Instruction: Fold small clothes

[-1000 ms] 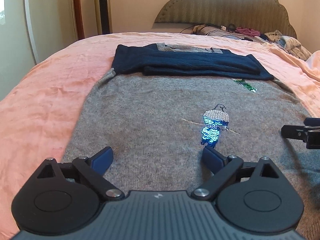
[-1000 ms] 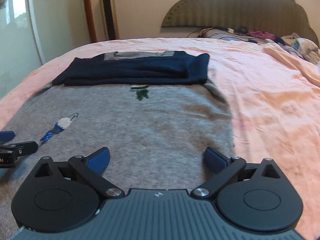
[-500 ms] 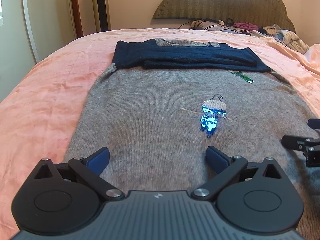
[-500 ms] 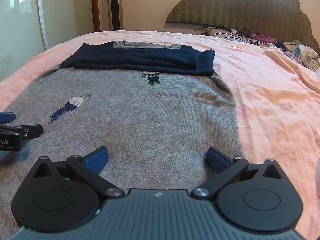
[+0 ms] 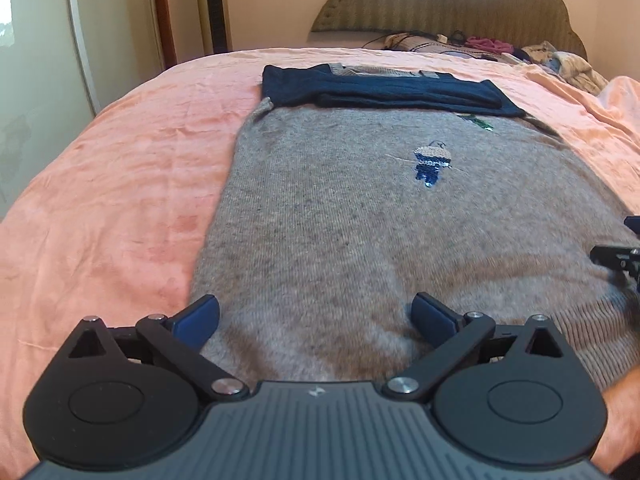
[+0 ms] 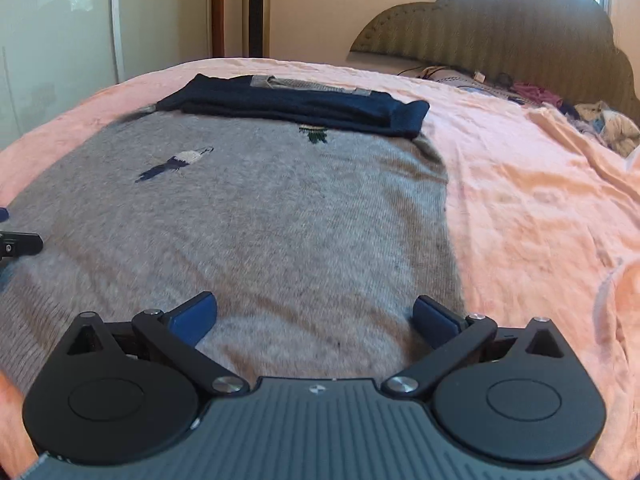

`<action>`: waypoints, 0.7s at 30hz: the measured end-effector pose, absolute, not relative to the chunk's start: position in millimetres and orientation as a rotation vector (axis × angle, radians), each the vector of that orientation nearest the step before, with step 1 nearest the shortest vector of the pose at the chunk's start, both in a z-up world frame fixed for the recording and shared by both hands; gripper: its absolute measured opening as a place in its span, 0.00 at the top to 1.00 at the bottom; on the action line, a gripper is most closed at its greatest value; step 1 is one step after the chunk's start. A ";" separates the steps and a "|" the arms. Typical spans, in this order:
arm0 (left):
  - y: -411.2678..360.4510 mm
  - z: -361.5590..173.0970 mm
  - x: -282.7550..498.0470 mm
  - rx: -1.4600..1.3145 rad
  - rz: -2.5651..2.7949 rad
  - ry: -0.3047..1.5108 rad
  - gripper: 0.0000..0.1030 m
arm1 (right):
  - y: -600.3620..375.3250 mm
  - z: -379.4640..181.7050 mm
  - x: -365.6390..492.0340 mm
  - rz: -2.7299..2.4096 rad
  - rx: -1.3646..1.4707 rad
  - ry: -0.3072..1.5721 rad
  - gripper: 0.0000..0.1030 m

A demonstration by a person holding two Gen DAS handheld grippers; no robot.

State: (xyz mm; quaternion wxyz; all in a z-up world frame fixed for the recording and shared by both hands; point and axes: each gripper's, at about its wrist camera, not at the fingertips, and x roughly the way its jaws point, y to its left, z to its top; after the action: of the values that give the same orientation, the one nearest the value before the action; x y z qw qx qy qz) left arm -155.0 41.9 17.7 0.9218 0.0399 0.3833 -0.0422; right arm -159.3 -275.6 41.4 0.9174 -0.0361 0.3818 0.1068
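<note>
A grey knit sweater (image 5: 340,216) lies flat on the pink bedsheet, its navy sleeves (image 5: 380,90) folded across the far end. A sequin bird (image 5: 432,162) decorates its front. My left gripper (image 5: 316,316) is open and empty over the sweater's near left hem. My right gripper (image 6: 316,316) is open and empty over the near right hem of the sweater (image 6: 280,216). The navy sleeves (image 6: 296,106) and bird (image 6: 176,162) show there too. Each gripper's tip shows at the edge of the other's view.
The pink bedsheet (image 5: 112,184) spreads to both sides of the sweater. A padded headboard (image 5: 440,4) and a pile of clothes (image 5: 552,60) are at the far end. A tower fan (image 6: 256,8) stands by the wall.
Both grippers have drawn back toward the near hem and lowered, so the sweater looks farther away. Both stay open and empty.
</note>
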 end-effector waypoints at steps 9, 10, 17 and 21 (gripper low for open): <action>17.3 64.8 -28.4 -0.076 -0.131 0.666 0.00 | -280.4 95.3 -26.1 0.221 0.110 0.674 0.00; 10.7 63.3 -3.5 -0.096 -0.132 0.663 0.00 | -275.6 92.0 0.1 0.211 0.130 0.689 0.00; -19.9 26.6 104.3 0.008 -0.044 0.707 0.00 | -251.1 35.9 109.5 0.127 -0.003 0.804 0.00; 8.7 -1.8 110.1 -0.007 -0.041 0.740 0.00 | -269.1 21.1 97.7 0.183 0.035 0.725 0.00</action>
State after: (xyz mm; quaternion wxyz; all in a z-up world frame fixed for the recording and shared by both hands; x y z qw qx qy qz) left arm 110.1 8.7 -1.8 0.9321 -0.0037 0.3617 -0.0200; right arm 97.7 -269.1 21.1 0.9308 0.0173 0.3541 0.0895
